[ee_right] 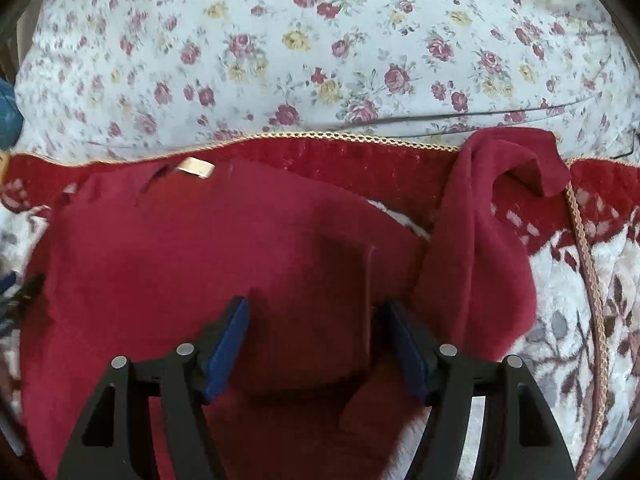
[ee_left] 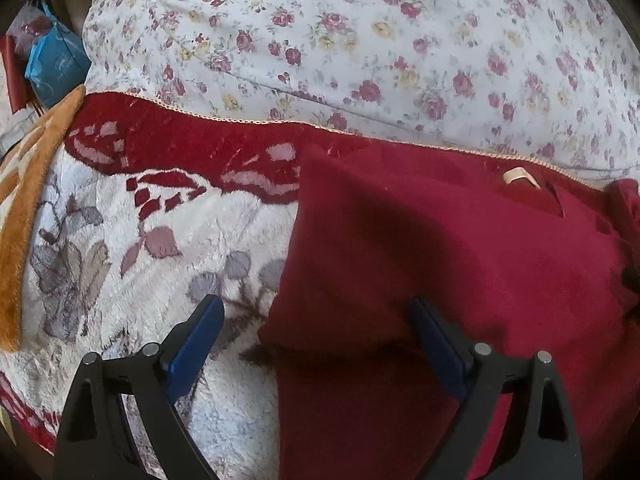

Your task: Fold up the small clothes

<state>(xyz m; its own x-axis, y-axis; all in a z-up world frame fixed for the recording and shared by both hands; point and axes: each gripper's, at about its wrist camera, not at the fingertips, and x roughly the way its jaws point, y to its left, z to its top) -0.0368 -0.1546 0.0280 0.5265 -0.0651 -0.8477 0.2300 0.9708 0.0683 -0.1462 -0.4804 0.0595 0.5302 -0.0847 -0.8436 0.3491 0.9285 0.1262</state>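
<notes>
Dark red soft knit garment [ee_left: 460, 264] spread flat on a plush white blanket with grey and maroon leaf pattern and a deep red border [ee_left: 168, 248], lying toward the far edge of that blanket, close to its gold braided trim [ee_right: 340, 137]. Beige neck label [ee_right: 196, 167] at the far side of the garment, just short of the trim. One sleeve [ee_right: 492, 208] bunched and lifted at the right, its end curling over the trim. A folded flap of the same red cloth [ee_right: 320, 280] lying on top of the garment body in the right wrist view.

Left gripper [ee_left: 318, 312] with blue-padded fingers [ee_left: 196, 344] spread wide, straddling the garment's left edge: one finger over the white blanket, the other over the red cloth, nothing pinched. Right gripper [ee_right: 314, 316] likewise spread, blue fingers [ee_right: 228, 348] on either side of the folded flap, low over the cloth; contact with the fabric not clear.

Beyond the blanket, a pale quilted cover with small red and yellow roses [ee_left: 360, 40]. At the far left, a strip of orange plush fabric [ee_left: 24, 208] and a blue bag [ee_left: 56, 68].
</notes>
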